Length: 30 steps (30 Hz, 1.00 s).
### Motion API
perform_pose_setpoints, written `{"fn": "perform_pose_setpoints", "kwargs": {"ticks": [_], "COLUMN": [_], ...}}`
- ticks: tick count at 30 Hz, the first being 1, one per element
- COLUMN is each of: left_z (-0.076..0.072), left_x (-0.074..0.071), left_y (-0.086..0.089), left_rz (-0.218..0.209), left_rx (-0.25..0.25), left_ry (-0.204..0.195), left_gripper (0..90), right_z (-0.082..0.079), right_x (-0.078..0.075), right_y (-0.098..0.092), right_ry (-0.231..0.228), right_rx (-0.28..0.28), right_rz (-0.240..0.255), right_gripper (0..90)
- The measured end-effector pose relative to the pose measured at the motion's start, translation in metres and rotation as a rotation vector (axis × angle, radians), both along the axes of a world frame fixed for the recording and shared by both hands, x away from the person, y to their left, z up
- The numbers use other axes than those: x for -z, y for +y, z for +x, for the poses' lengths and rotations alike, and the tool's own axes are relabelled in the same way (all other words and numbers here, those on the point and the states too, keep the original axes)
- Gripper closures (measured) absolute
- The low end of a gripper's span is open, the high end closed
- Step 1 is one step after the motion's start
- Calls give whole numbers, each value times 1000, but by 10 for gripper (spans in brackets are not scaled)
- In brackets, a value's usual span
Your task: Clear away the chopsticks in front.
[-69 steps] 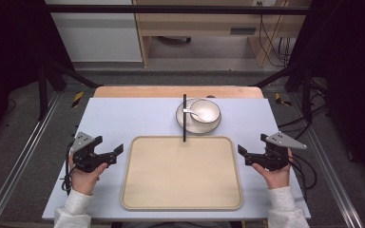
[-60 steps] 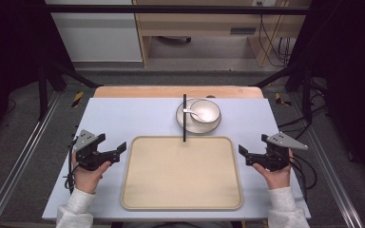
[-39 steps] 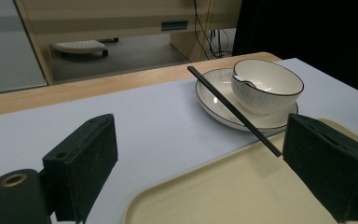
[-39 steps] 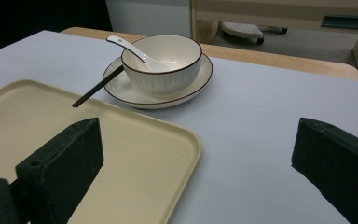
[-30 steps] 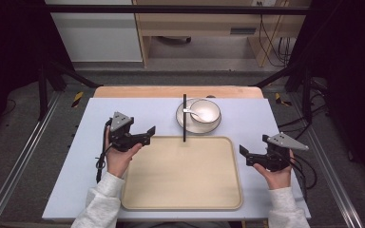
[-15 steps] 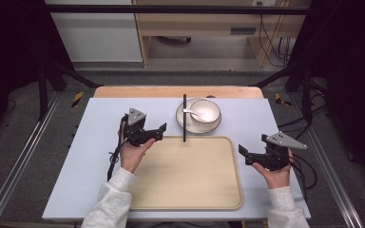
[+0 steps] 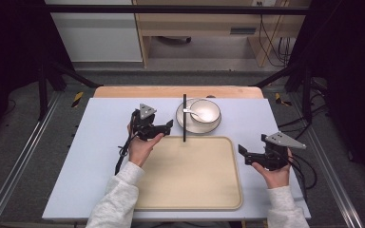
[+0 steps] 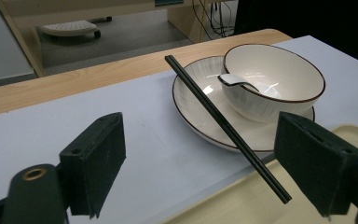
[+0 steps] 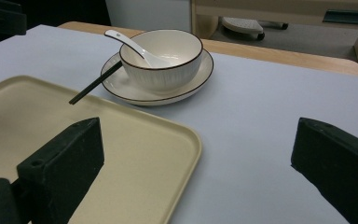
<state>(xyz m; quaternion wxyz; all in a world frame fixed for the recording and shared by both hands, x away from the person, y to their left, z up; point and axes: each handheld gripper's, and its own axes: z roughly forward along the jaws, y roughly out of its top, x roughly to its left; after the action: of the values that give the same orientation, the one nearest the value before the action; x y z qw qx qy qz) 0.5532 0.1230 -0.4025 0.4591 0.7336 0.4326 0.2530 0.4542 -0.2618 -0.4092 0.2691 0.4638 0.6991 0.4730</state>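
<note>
Fingers [image 8: 98, 158] of my left gripper [image 7: 164, 128] are standing spread wide and released, gripping nothing, as I am holding that gripper just beside the tray's far left corner. Between them, in the left gripper view, I am looking at the black chopsticks [image 8: 226, 126], which are lying across the left rim of the white plate [image 8: 191, 100] with their near end reaching out over the far edge of the beige tray [image 8: 242, 200]. They are showing as a single dark bar, so I cannot tell whether they are one stick or two.

On the plate a white bowl with a dark rim [image 8: 272, 81] is sitting, and a white spoon [image 8: 235, 80] is resting inside it with its handle leaning on the bowl's edge. Plate and bowl are sitting on the table [image 7: 100, 142] just beyond the tray's far edge, touching or nearly touching it; I cannot tell which.

My right gripper [image 7: 247, 155] is hovering just beside the tray's right edge, near its middle, and its fingers [image 9: 63, 163] are also spread apart and empty. In the right gripper view they are framing the tray's far right corner [image 9: 186, 140], with the bowl [image 9: 161, 53] farther off beyond the tray.

My sleeves are grey, and the left forearm [image 7: 116, 194] is crossing the tray's near left corner.
</note>
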Motion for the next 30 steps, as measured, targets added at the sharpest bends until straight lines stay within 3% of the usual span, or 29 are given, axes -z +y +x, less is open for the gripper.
{"fn": "perform_pose_setpoints", "kwargs": {"ticks": [15,18,24,28,30], "left_z": [30,34,45,51,54], "left_x": [13,17,24,26,29], "left_y": [-28,-31,-40,-46,-48], "left_rz": [73,67,108,96,110], "left_rx": [19,17,27,26,26], "left_ry": [55,56,90,92,108], "left_gripper": [183,199,206,226,232], "right_z": [1,1,2,2,2], "right_x": [1,1,1,1,2], "right_y": [1,1,1,1,1], "right_ry": [2,2,5,4,5], "right_rx": [-3,-3,-6,-6,-9], "right_rz": [-4,-4,-6,-5,-8], "right_gripper": [29,29,29,29,29]}}
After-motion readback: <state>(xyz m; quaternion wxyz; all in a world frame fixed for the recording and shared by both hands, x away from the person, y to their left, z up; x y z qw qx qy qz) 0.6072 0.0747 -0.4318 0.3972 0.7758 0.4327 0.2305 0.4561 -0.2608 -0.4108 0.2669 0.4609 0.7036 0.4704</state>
